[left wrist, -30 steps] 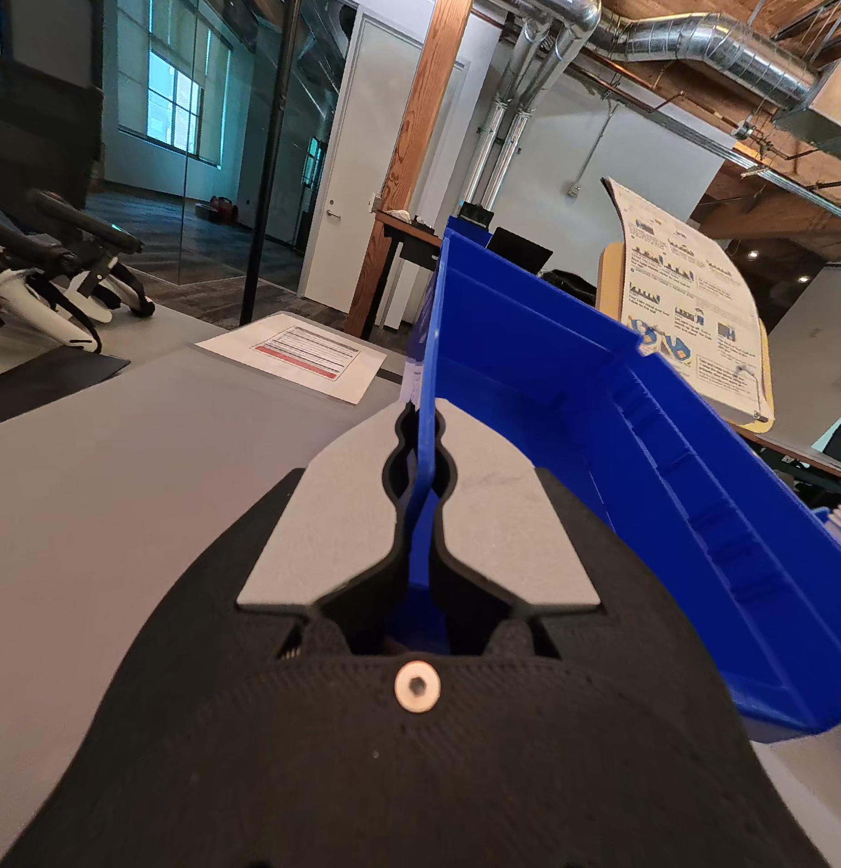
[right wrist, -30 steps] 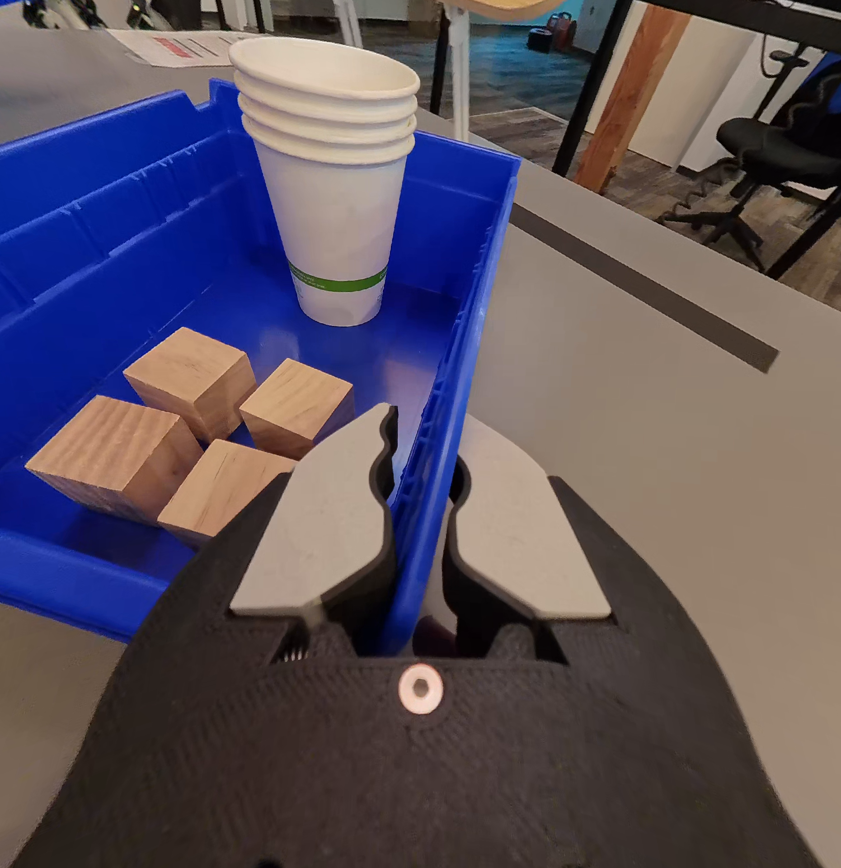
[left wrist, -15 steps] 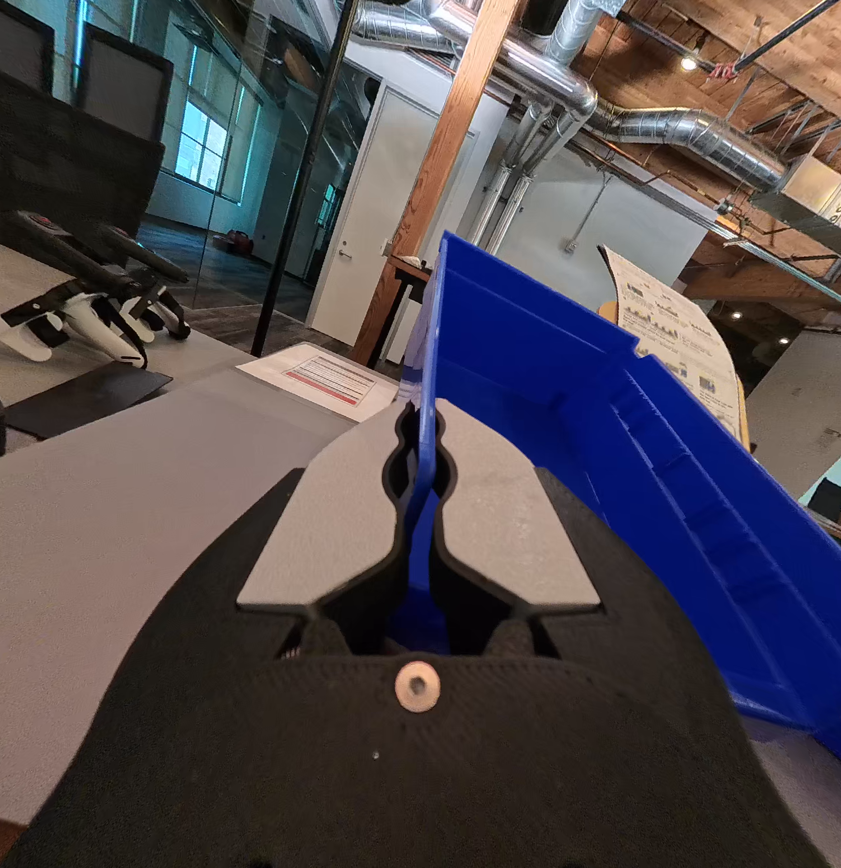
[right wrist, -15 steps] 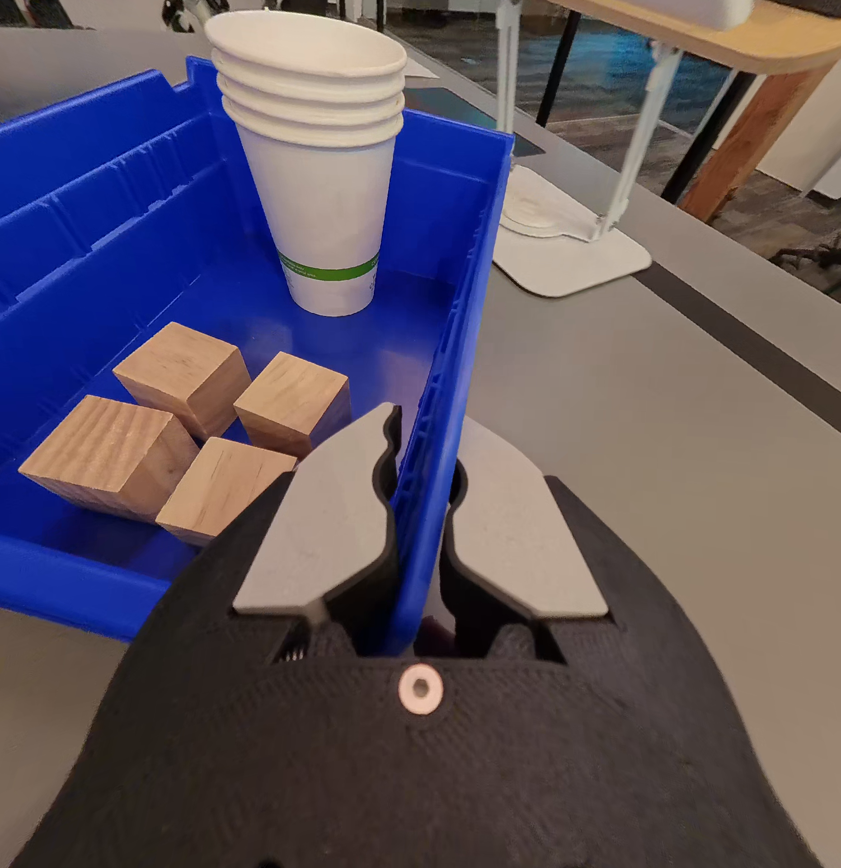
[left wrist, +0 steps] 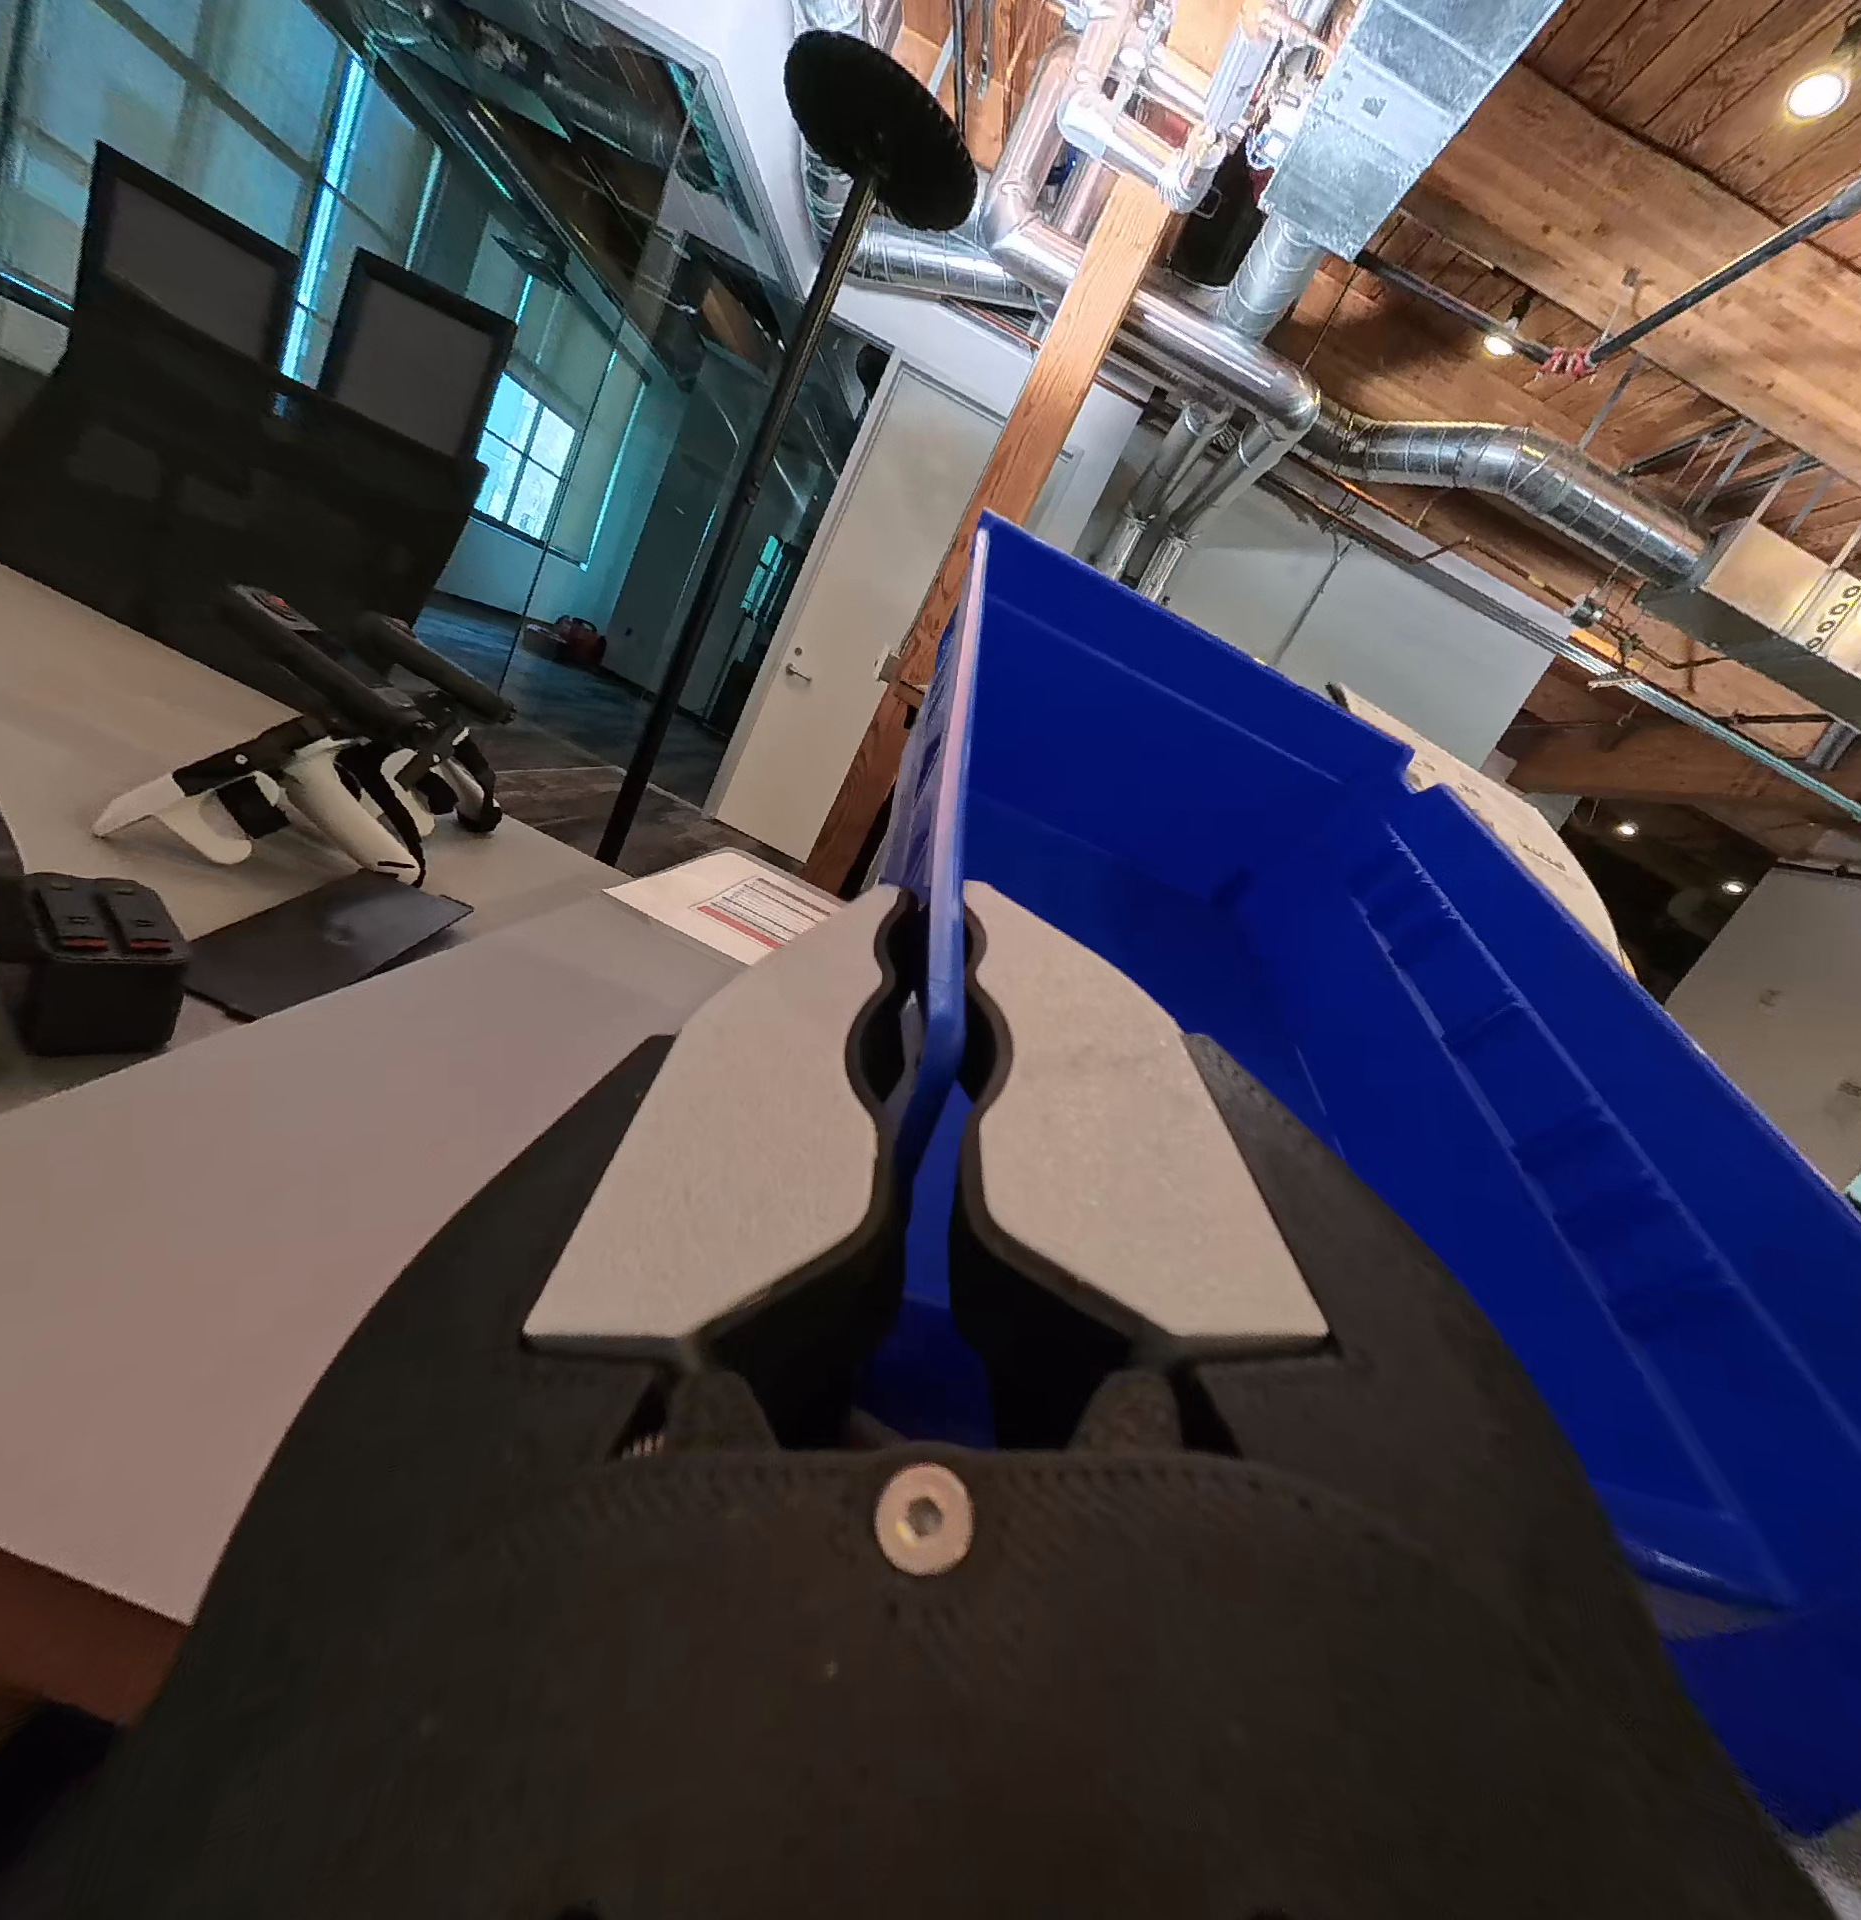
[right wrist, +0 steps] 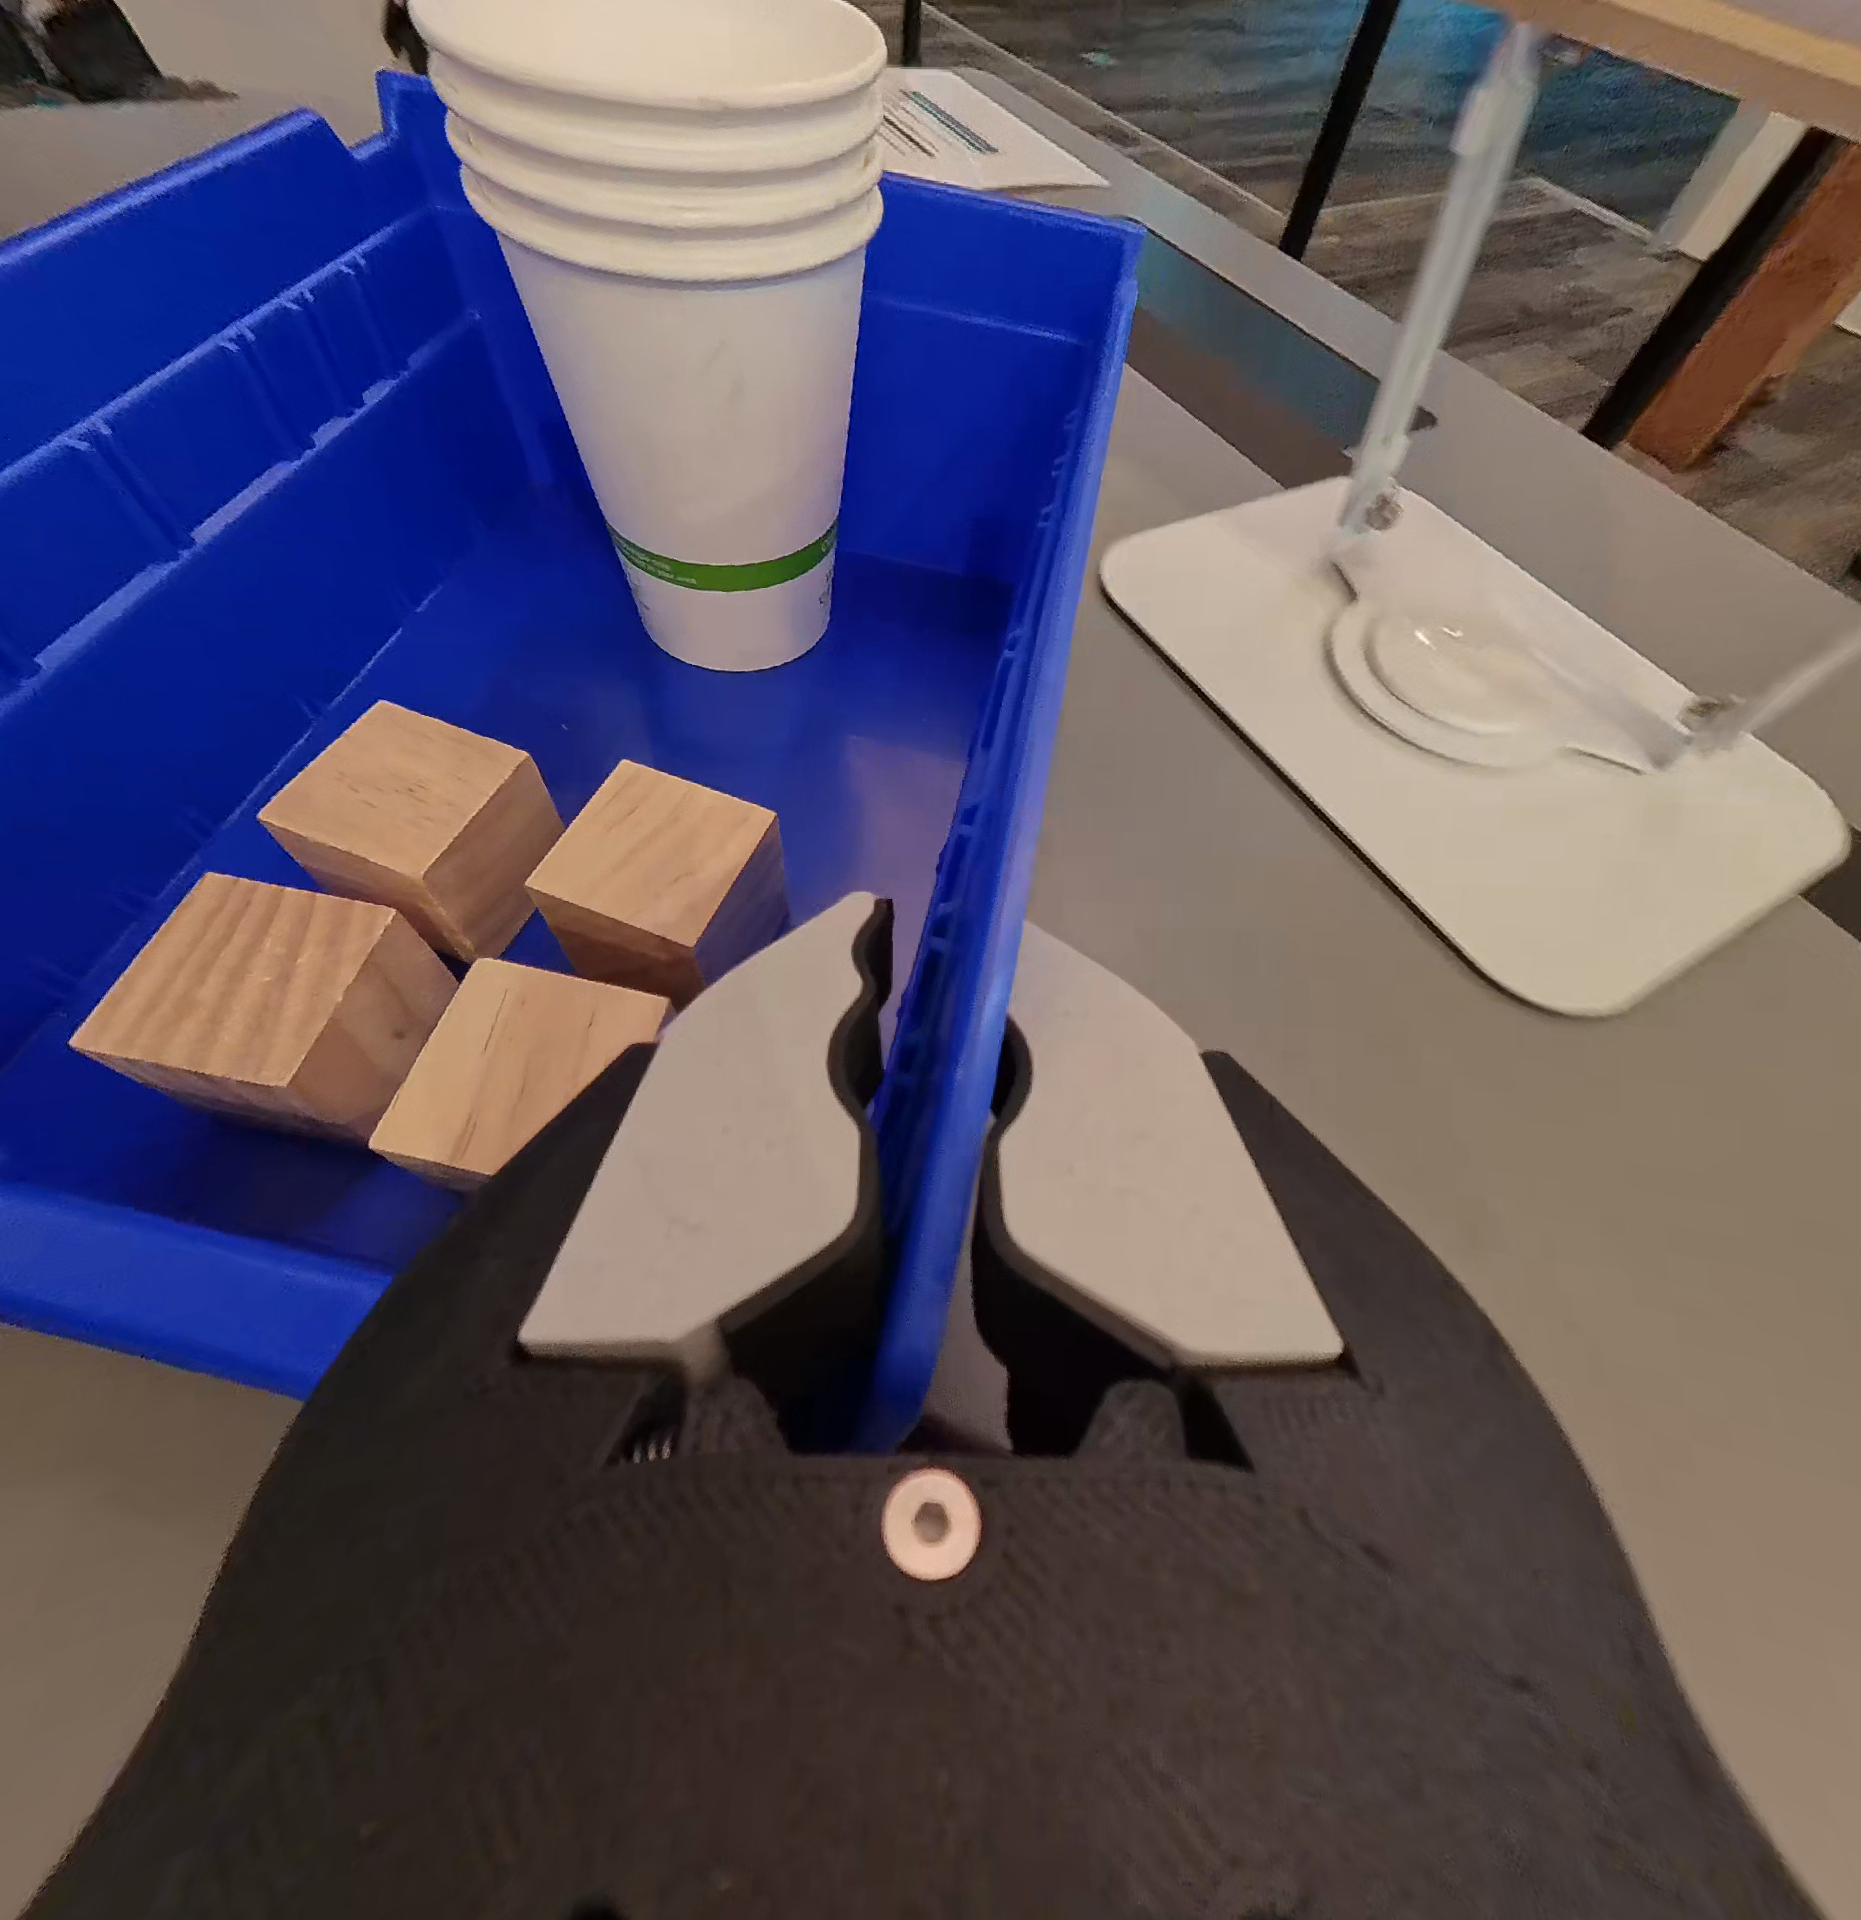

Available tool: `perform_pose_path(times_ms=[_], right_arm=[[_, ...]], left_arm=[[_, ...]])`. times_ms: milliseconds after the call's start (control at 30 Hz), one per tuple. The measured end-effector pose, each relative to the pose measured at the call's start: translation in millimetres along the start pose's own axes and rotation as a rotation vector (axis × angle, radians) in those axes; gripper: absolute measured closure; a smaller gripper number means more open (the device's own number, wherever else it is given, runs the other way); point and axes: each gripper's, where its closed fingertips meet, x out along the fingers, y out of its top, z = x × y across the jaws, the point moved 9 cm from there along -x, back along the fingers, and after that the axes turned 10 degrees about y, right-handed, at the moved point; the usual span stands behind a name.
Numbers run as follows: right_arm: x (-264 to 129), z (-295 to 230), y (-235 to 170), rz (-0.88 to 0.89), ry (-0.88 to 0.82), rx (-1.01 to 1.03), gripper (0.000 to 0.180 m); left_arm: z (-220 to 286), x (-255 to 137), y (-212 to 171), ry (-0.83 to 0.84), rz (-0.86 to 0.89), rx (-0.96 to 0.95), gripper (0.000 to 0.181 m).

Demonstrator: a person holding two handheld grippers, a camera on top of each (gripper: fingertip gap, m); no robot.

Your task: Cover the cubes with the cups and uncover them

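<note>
We have the left claw [left wrist: 931,997] and the right claw [right wrist: 941,997] each clamped on a side wall of the blue plastic bin [right wrist: 240,436]; inside stand four nested white paper cups [right wrist: 687,343], light and crushable, best pinched gently at the rim; the four wooden cubes [right wrist: 427,914] look stiff and easy to grip.

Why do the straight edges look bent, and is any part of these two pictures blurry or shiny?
Left wrist view: the wide lens bows the blue bin walls; ceiling lamps flare; the nearest black gripper body is soft. Right wrist view: sharp on the wooden cubes and stacked paper cups; the white stand base is smeared; a pale sheen lies on the bin floor.
</note>
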Motion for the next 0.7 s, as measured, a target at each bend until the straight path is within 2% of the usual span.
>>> perform_pose_path(times_ms=[67, 133, 167, 267, 333, 467, 533, 700], right_arm=[[16.2, -2.7, 8.1, 0.012, 0.017, 0.003, 0.160], [25.2, -3.5, 13.5, 0.025, 0.002, -0.010, 0.131], [25.9, -4.9, 15.7, 0.032, 0.009, -0.021, 0.124], [9.0, -6.0, 22.3, 0.074, -0.040, -0.107, 0.118], [-11.2, -8.9, 25.2, 0.090, -0.051, -0.201, 0.121], [-39.5, -47.4, 22.1, 0.059, 0.229, -0.458, 0.127], [-39.8, -70.4, 15.9, -0.056, 0.322, -0.612, 0.137], [-20.2, -93.8, 15.5, -0.291, 0.427, -0.816, 0.133]], left_arm=[[-0.9, -1.0, 2.2, 0.002, 0.012, 0.000, 0.176], [-2.1, -3.0, 4.9, 0.005, 0.023, -0.002, 0.176], [-3.0, -4.2, 6.3, 0.007, 0.028, -0.003, 0.176], [-5.8, -7.8, 10.2, 0.012, 0.046, -0.009, 0.176], [-7.4, -8.4, 11.4, 0.012, 0.053, -0.018, 0.177], [-6.9, -7.5, 12.4, -0.013, 0.055, -0.016, 0.177], [-4.5, -7.4, 14.6, -0.038, 0.054, 0.003, 0.176], [4.7, -7.5, 16.6, -0.083, 0.060, 0.011, 0.176]])
